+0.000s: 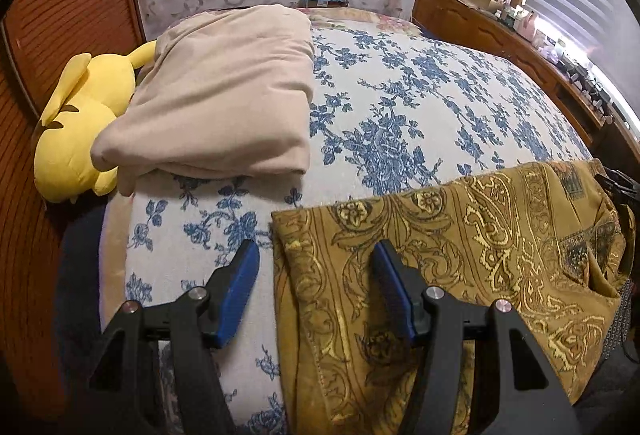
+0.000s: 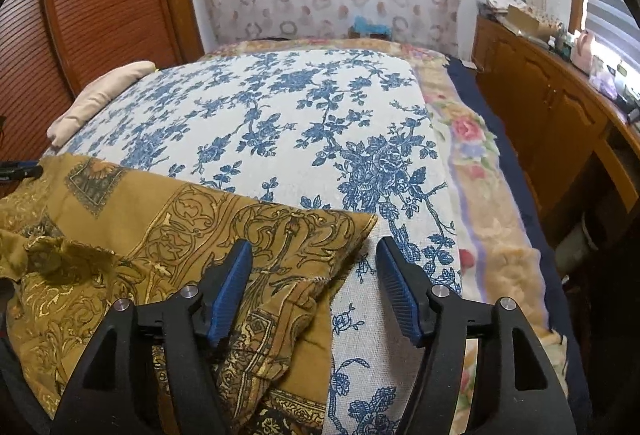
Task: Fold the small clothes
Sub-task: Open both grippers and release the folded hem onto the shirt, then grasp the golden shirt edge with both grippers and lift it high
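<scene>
Item: mustard paisley garment, rumpled on the near end of our blue-floral bedspread. Left gripper jaws wide, astride its left edge; right gripper jaws wide, astride its right corner. Beyond: beige folded blanket, yellow plush toy.

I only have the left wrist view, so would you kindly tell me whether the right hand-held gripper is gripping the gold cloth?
Observer: No, the right hand-held gripper is open; the gold cloth lies bunched under its left finger.
Operator: What borders the bed on that side?
Observer: A fuzzy blanket with pink roses, beside the blue-flowered bedspread.
Operator: Anything beyond it?
Observer: Wooden cabinets along the wall.
</scene>
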### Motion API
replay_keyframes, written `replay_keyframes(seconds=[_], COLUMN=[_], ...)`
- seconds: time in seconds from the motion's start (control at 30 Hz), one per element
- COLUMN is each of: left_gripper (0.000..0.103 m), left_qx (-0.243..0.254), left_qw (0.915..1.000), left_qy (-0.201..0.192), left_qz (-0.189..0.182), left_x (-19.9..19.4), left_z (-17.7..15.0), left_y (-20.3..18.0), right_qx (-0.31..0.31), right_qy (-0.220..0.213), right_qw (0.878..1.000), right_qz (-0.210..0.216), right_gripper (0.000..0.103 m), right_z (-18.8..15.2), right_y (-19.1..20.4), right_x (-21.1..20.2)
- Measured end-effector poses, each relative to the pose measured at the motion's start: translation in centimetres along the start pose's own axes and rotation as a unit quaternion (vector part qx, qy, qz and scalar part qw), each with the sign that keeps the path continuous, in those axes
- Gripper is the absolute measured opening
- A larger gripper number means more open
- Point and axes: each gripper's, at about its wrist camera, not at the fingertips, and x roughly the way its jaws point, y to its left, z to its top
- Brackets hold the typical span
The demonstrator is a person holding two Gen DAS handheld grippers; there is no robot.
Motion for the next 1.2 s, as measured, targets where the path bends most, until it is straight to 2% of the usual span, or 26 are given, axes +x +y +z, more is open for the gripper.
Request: replay_keyframes(seconds=[0.07, 0.1, 0.13, 0.17, 0.2, 0.23, 0.3, 0.4, 0.63, 0.77, 0.9, 1.0, 1.2], left_gripper=[0.059, 0.054, 0.051, 0.048, 0.040, 0.035, 0.017, 0.007, 0.005, 0.005, 0.005, 0.005, 0.004], left_qx=[0.001, 0.003, 0.007, 0.008, 0.005, 0.003, 0.001, -0.003, -0.006, -0.001, 0.011, 0.014, 0.025], left_qw=[1.0000, 1.0000, 0.9999, 0.9999, 0.9999, 0.9999, 1.0000, 0.9998, 0.9944, 0.9863, 0.9798, 0.9748, 0.9590], left_qy=[-0.002, -0.004, -0.006, -0.007, -0.008, -0.008, -0.007, -0.015, -0.095, -0.155, -0.185, -0.210, -0.274], left_qz=[-0.003, -0.006, -0.010, -0.011, -0.010, -0.006, -0.005, -0.016, -0.048, -0.056, -0.075, -0.073, -0.069], left_x=[0.1, 0.1, 0.1, 0.1, 0.0, -0.1, -0.3, -1.3, -7.8, -12.5, -15.3, -17.2, -22.4], left_z=[0.1, 0.2, 0.1, 0.1, 0.1, 0.2, 0.1, -0.2, -1.2, -2.1, -2.6, -2.3, -0.4], left_y=[-0.1, -0.1, -0.2, -0.3, -0.3, -0.2, -0.2, -0.6, -2.2, -3.0, -3.7, -4.1, -4.8], right_qx=[-0.003, -0.004, -0.006, -0.012, -0.018, -0.024, -0.036, -0.038, -0.006, -0.020, -0.028, -0.029, -0.061], right_qy=[0.004, 0.007, 0.009, 0.013, 0.016, 0.019, 0.022, 0.020, -0.056, -0.091, -0.126, -0.151, -0.205], right_qw=[1.000, 1.000, 1.000, 1.000, 1.000, 0.999, 0.999, 0.999, 0.998, 0.995, 0.991, 0.988, 0.977], right_qz=[-0.003, -0.003, -0.002, 0.011, 0.020, 0.027, 0.034, 0.031, 0.027, 0.029, 0.030, 0.022, 0.019], right_gripper=[0.066, 0.066, 0.060, 0.053, 0.034, 0.019, 0.009, 0.007, 0.006, 0.006, 0.006, 0.006, 0.006], right_z=[0.0, 0.1, 0.1, 0.0, 0.3, 0.3, 0.4, 0.3, 0.2, 0.5, 1.2, 1.9, 4.4], right_y=[0.0, 0.1, 0.2, 0.3, 0.9, 1.3, 2.2, 2.5, 2.8, 4.0, 5.0, 5.6, 7.1], right_x=[0.0, 0.0, -0.1, -0.2, -0.1, -0.2, -0.2, -0.6, -5.6, -9.1, -12.3, -14.3, -19.2])
